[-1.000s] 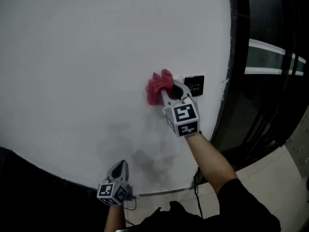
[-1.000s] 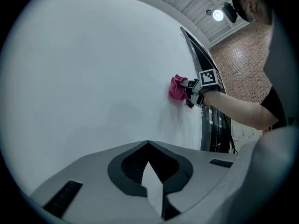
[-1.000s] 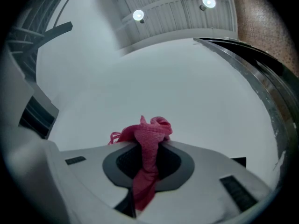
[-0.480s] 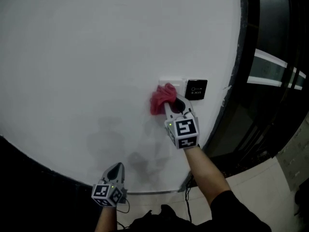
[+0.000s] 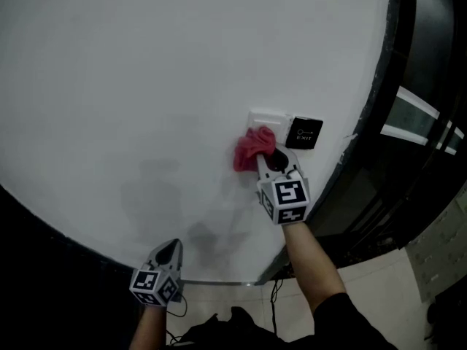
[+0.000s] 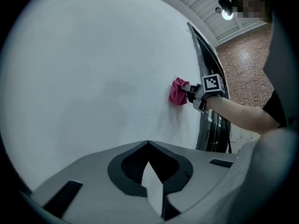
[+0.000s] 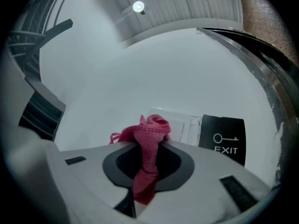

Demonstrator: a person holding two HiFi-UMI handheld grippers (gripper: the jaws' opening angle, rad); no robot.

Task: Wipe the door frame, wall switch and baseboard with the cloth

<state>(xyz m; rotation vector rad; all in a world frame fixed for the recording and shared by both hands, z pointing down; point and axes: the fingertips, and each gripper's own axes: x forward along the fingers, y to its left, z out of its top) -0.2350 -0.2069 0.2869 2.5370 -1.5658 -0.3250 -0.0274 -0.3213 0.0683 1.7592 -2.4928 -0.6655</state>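
My right gripper (image 5: 267, 156) (image 7: 148, 143) is shut on a bunched pink-red cloth (image 5: 252, 148) (image 7: 148, 136) (image 6: 179, 91), held against the white wall just below the white wall switch (image 5: 267, 118) (image 7: 172, 121). A black EXIT button plate (image 5: 304, 133) (image 7: 223, 138) sits right of the switch. The dark door frame (image 5: 398, 86) (image 7: 261, 64) runs down the wall's right edge. My left gripper (image 5: 169, 251) (image 6: 149, 148) is low at the left, jaws together with nothing between them, pointing at bare wall. The baseboard strip (image 5: 226, 283) shows at the wall's foot.
A white wall (image 5: 146, 86) fills most of the view. Glass doors with pale stripes (image 5: 423, 122) lie beyond the frame. Tiled floor (image 5: 365, 297) and a dark cable (image 5: 275, 289) are at the bottom. A brick wall (image 6: 243, 64) stands past the door.
The right gripper with the cloth has shifted slightly right and down in the picture, now under the white switch. The left gripper dropped lower left.
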